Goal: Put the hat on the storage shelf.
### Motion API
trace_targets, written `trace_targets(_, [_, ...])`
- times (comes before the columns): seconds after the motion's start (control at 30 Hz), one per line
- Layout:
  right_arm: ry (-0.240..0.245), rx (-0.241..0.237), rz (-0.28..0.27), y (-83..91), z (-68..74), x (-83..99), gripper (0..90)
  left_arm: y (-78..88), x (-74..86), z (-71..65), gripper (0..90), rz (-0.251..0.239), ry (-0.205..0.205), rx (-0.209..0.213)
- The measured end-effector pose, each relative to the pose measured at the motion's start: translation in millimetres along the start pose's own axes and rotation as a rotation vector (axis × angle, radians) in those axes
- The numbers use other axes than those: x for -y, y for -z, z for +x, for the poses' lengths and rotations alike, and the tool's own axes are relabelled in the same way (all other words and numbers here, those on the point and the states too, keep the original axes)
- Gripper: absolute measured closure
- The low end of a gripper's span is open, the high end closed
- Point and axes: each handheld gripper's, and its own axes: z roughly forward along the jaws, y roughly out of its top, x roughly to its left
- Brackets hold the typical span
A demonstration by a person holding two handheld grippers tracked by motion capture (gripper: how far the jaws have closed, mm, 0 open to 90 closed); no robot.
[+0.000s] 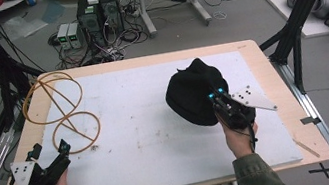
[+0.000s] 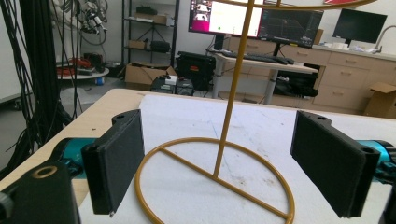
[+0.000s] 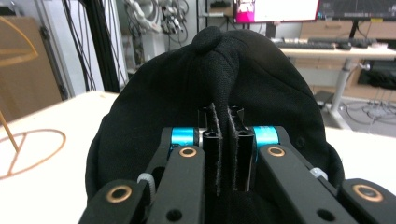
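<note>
A person seated at a counter [image 1: 258, 56] works two hand-held grippers over a white mat [image 1: 157, 119], with a black cap [image 1: 193, 93] as the object in hand and a gold wire stand [image 1: 62, 112] as the likely place to hang it. The cap sits well to the right of the stand, resting on the mat, its fabric bunched and its crown button up. The right gripper [image 3: 223, 140] is clamped on a pinched fold of the cap's cloth, jaws drawn together with only the thin ridge of fabric between them. The left gripper [image 2: 224, 154], just in front of the stand, has its jaws wide apart with nothing between them, their pads flanking the stand's upright rod and standing over its round base ring without touching either. The risks from here, judging by the grip: the hold is on a narrow crease of soft cloth, so a quick lift could let the fabric slide out and drop the cap short of the stand. The stand itself looks light and top-heavy with its upper hoop; a cap dragged against it, unless the left gripper steadies the rod, could tip it over or push it toward the counter's edge beyond the stand.
</note>
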Motion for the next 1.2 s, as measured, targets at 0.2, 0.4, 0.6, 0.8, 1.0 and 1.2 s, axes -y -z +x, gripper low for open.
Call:
trace_targets(0.2, [-0.033,-0.032,-0.057,-1.6,6.2,-22.3,86.7,3.5,-0.2,-0.2,17.7,-0.003,0.014,0.011])
trace_targets(0.4, [-0.067,-0.035,-0.133,-4.7,14.0,-35.0,86.7,5.8,-1.5,-1.2,17.7,-0.007,0.016,0.025])
trace_targets(0.6, [-0.160,-0.080,-0.231,-9.6,18.7,-47.2,86.7,4.9,-1.9,4.1,17.7,-0.016,0.032,0.009])
trace_targets(0.8, [-0.146,-0.100,-0.253,-22.1,31.6,-60.8,86.7,2.3,-0.9,5.1,17.7,-0.013,0.043,0.005])
trace_targets(1.0, [-0.137,-0.149,-0.269,-41.8,54.1,-74.9,86.7,0.2,0.4,1.8,17.7,-0.010,0.044,0.020])
trace_targets(1.2, [-0.116,-0.214,-0.275,-69.9,89.3,-88.9,86.7,-0.3,1.5,3.3,17.7,-0.009,0.048,0.013])
